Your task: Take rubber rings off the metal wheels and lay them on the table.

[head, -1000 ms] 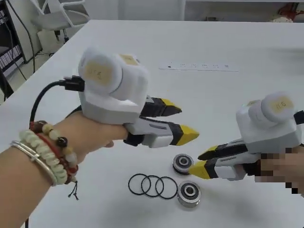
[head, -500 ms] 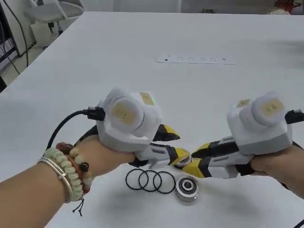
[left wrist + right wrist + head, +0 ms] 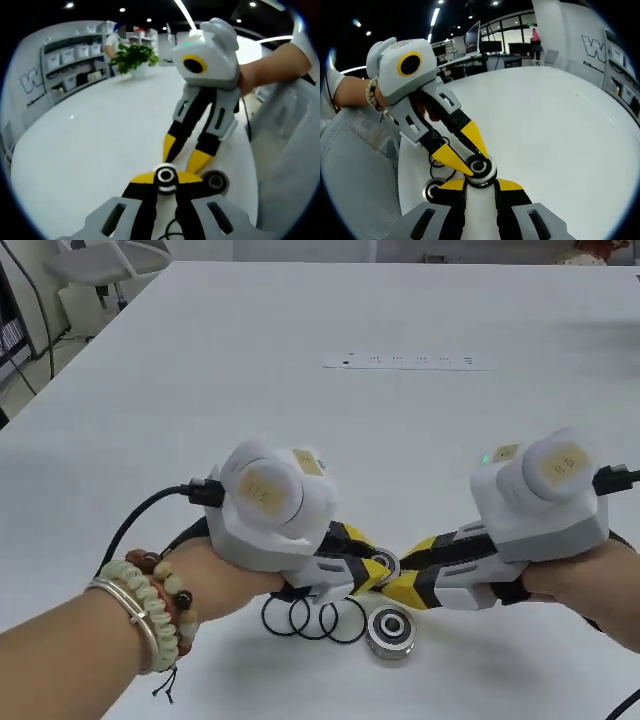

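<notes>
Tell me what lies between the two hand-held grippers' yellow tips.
A small round silver metal wheel, held by the left hand-held gripper; both gripper views show it.

Letter W on wall; elsewhere illegible.

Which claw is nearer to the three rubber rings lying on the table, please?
Left. The left claw hangs just above the rubber rings; the right claw sits off to their right, nearer the loose wheel.
</notes>
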